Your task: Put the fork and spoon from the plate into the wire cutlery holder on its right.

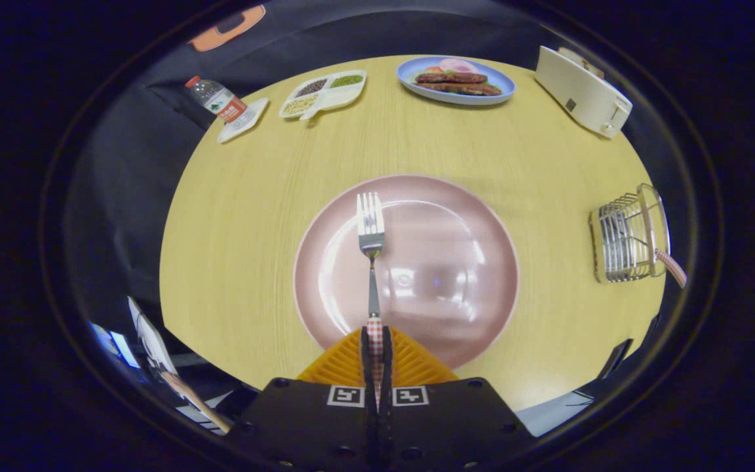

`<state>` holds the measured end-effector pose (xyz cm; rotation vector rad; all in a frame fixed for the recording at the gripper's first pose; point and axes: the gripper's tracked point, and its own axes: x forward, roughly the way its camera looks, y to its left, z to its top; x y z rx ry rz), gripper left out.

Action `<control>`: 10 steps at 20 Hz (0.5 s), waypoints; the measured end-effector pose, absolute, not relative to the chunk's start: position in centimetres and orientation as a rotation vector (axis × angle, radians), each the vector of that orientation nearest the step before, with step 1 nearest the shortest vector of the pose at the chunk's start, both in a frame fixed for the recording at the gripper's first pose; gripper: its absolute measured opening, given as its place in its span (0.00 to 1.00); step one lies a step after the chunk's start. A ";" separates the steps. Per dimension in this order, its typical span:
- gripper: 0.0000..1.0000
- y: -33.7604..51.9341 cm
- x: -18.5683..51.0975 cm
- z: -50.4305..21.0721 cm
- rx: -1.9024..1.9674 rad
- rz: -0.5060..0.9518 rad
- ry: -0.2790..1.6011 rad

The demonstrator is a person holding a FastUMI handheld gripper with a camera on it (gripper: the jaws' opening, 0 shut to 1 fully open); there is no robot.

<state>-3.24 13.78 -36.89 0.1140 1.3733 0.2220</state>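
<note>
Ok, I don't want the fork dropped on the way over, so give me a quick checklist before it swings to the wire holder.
1. Gripper shut on the fork handle: ok.
2. Fork in line with the fingers, tines forward: ok.
3. Fork lifted off the pink plate: cannot tell.
4. Wire cutlery holder upright on the table: ok.
5. Room in the holder beside the checked handle: cannot tell.

gripper: black body, screw holes; two square black-and-white markers on top; orange ribbed fingers with black inner pads
</note>
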 end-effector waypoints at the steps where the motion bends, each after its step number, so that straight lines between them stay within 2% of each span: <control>1: 0.01 12.4 -3.3 -36.1 0.110 0.219 1.374; 10: 0.01 -0.1 -3.8 -31.5 0.125 0.196 1.373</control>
